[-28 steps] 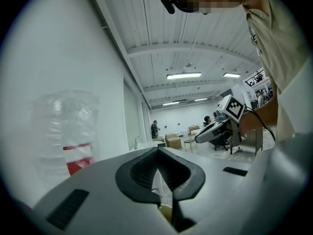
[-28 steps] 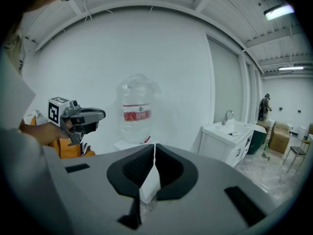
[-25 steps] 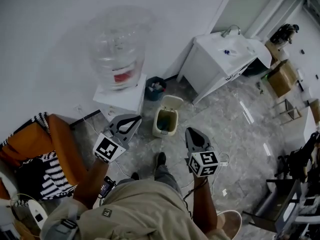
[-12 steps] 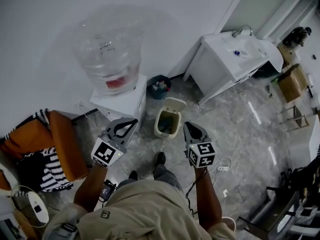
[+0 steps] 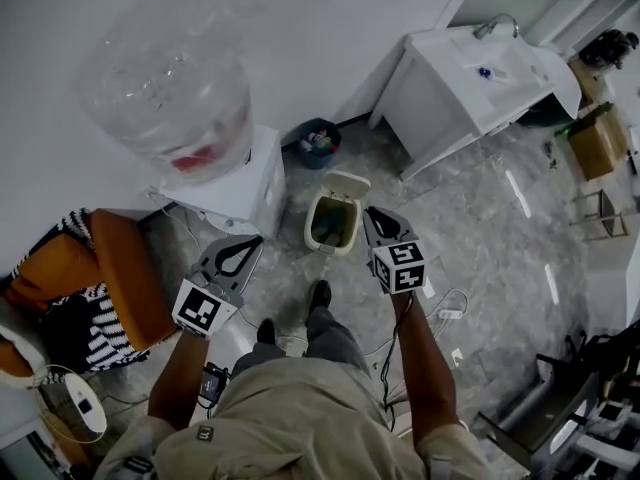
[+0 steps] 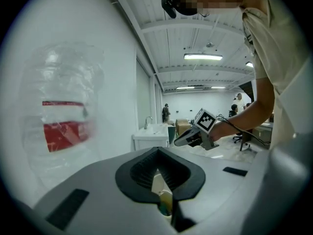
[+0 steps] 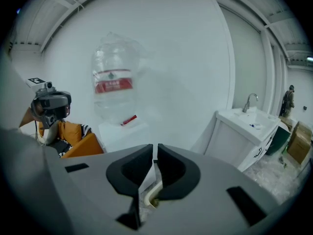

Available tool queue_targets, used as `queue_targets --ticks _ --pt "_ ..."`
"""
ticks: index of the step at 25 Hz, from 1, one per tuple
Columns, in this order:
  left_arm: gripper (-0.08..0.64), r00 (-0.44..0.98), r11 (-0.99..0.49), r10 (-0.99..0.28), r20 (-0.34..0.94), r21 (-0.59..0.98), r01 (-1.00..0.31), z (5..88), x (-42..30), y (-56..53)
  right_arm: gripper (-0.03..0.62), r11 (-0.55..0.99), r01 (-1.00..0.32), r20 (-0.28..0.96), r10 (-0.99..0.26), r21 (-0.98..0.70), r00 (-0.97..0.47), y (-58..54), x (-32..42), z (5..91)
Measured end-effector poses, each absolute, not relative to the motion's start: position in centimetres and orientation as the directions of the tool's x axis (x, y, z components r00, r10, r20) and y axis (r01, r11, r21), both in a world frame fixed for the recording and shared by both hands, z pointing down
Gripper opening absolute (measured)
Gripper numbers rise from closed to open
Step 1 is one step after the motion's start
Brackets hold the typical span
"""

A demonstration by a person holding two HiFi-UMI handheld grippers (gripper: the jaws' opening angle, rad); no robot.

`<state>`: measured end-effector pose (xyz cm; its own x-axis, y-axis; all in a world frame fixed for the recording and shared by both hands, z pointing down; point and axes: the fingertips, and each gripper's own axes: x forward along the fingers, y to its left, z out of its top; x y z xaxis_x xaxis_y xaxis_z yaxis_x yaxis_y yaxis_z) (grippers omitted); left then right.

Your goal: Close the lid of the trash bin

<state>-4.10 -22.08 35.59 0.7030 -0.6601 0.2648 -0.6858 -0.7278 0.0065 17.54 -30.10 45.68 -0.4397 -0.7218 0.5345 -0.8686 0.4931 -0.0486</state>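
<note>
A cream trash bin (image 5: pixel 333 222) stands on the marble floor with its lid (image 5: pixel 343 182) tipped up at the far side. My right gripper (image 5: pixel 371 212) hangs just right of the bin's rim, jaws shut with only a sliver between the pads and nothing held. My left gripper (image 5: pixel 254 240) is lower left of the bin, apart from it, its jaws shut and empty. A strip of the bin (image 7: pixel 152 194) shows below the right gripper (image 7: pixel 154 147) in its own view. The left gripper (image 6: pixel 157 151) view shows the bin (image 6: pixel 162 194) behind its pads and the right gripper (image 6: pixel 182 140) beyond.
A water dispenser (image 5: pixel 238 183) with a large clear bottle (image 5: pixel 168 98) stands left of the bin. A small dark waste basket (image 5: pixel 316 140) sits behind it, and a white sink cabinet (image 5: pixel 470 83) at the right. An orange chair (image 5: pixel 115 273) is at the left. Cables (image 5: pixel 447 314) lie on the floor.
Both grippers have come down and forward toward the bin. The right one travelled farther and now sits beside the bin's right rim. The bin's lid still stands up.
</note>
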Motion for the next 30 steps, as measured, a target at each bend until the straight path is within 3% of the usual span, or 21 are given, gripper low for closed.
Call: queue_targets --ticks 6,9,30 --pt "0.014 0.688 -0.715 -0.654 0.314 0.038 -0.698 38.3 -3.1 -23.4 0.032 0.513 -0.856 0.571 -0.684 -0.066 -0.454 -33.8 18.7 50.3" --pt "0.014 0.681 -0.709 -0.652 0.334 0.049 -0.703 39.4 -2.8 -24.4 0.075 0.519 -0.852 0.590 -0.668 -0.067 -0.454 -35.7 19.0 52.4" --pt "0.014 0.662 -0.691 -0.605 0.443 0.121 -0.713 48.9 0.0 -28.9 0.149 0.633 -0.774 0.756 -0.504 -0.006 -0.418 -44.8 22.0 69.4"
